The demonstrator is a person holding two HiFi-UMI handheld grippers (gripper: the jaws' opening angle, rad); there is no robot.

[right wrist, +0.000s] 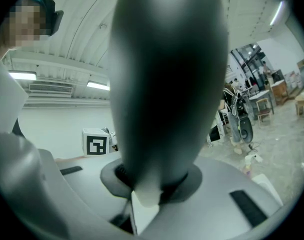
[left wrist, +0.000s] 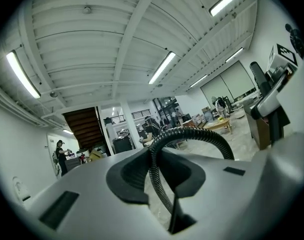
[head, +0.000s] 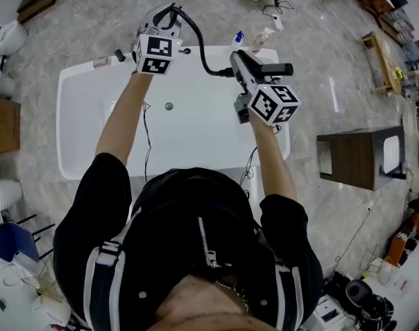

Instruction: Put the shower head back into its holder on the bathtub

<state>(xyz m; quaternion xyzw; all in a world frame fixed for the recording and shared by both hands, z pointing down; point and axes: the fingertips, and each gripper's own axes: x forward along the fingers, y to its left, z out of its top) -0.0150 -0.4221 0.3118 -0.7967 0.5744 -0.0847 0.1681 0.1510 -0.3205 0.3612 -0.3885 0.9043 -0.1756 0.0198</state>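
1. Now, the left gripper (head: pixel 159 27), jaws nearly closed, clamps the hose (head: pixel 199 47) at the tub's (head: pixel 85 116) far rim.
2. The right gripper (head: pixel 245 66) pinches the shower head (head: pixel 277 68) over the tub's right side.
3. Fittings (head: pixel 111 58) sit on the rim left of the left gripper; bottles (head: pixel 250 40) stand beyond.
4. The tub lies open below both.

No words, numbers or brand names are legible. The only printed marks are black-and-white square code patterns on the marker cube (head: pixel 156 54) at the bathtub's (head: pixel 71 136) far rim and the second marker cube (head: pixel 273 104) over its right edge.
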